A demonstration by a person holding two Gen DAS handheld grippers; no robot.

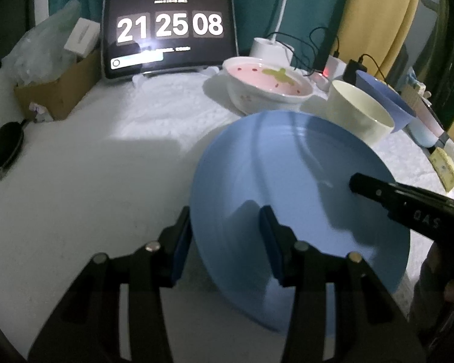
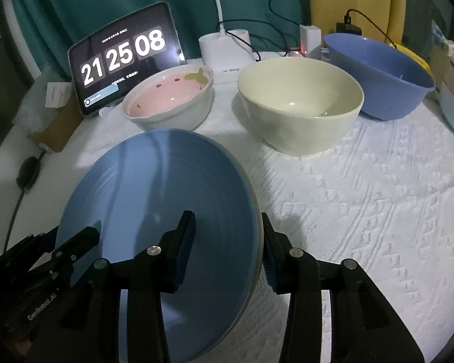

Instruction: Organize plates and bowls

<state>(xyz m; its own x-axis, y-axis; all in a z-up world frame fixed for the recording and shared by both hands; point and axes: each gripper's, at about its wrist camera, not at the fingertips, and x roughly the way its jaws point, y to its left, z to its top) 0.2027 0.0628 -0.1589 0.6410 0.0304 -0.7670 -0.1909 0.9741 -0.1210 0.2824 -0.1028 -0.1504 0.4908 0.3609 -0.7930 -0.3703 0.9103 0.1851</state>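
A large blue plate (image 1: pixel 287 166) (image 2: pixel 154 175) lies on the white cloth. A paler edge shows under its right rim. My left gripper (image 1: pixel 225 239) straddles the plate's left rim, one finger outside it and one over the plate. Its pads stand apart from the rim. My right gripper (image 2: pixel 227 239) straddles the right rim the same way, open. Behind the plate stand a pink-lined strawberry bowl (image 1: pixel 266 86) (image 2: pixel 169 96), a cream bowl (image 1: pixel 360 112) (image 2: pixel 299 103) and a blue bowl (image 1: pixel 384 96) (image 2: pixel 381 72).
A tablet showing a clock (image 1: pixel 169 33) leans at the back, with a cardboard box (image 1: pixel 60 90) to its left. A white lamp base (image 2: pixel 224 51) and black cables sit behind the bowls. A yellow sponge (image 1: pixel 445 166) lies at the right edge. The textured cloth (image 2: pixel 363 211) is bare to the right.
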